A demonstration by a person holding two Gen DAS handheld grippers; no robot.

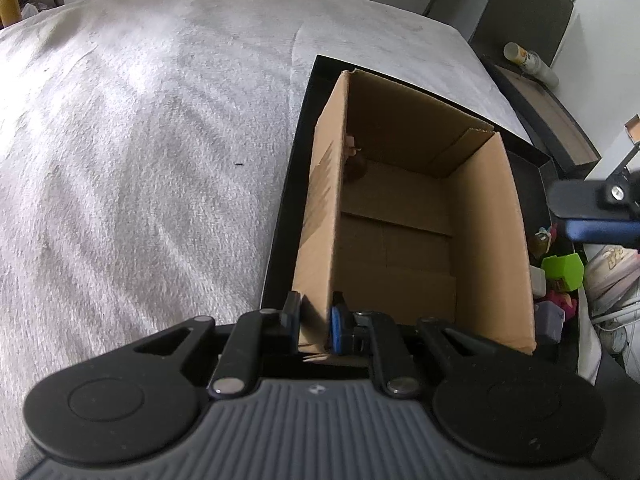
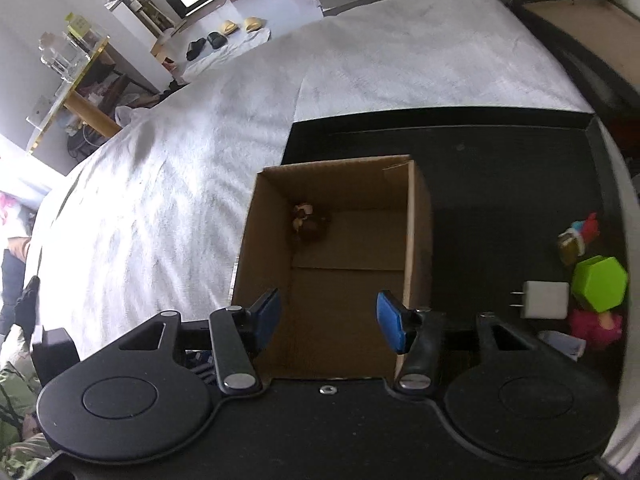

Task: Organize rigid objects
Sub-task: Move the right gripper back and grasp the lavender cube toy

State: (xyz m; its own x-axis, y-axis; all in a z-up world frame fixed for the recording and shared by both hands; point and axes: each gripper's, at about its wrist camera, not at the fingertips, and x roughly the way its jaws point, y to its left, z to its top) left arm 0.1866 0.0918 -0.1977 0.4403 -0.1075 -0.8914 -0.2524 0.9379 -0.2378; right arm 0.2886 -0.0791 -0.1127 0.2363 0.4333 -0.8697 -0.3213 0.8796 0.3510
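Matt corrugated cardboard box (image 1: 404,216)

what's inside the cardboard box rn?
One small brown object sits in the far left corner of the cardboard box; the visible floor is otherwise bare. The strip nearest the camera is hidden behind the right claw, so it can't be checked.

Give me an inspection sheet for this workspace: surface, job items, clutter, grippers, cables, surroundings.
Surface: black shallow tray on a grey blanket-covered bed.
Job's things: open brown cardboard box holding one small brown figurine; green hexagonal block, white plug charger, pink fuzzy toy and small red-and-blue toy on the tray.
Clutter: nothing seen.
Grippers: left gripper shut on the box's wall; right gripper open over the box.
Cables: nothing seen.
Surroundings: slippers on the floor, shelving.
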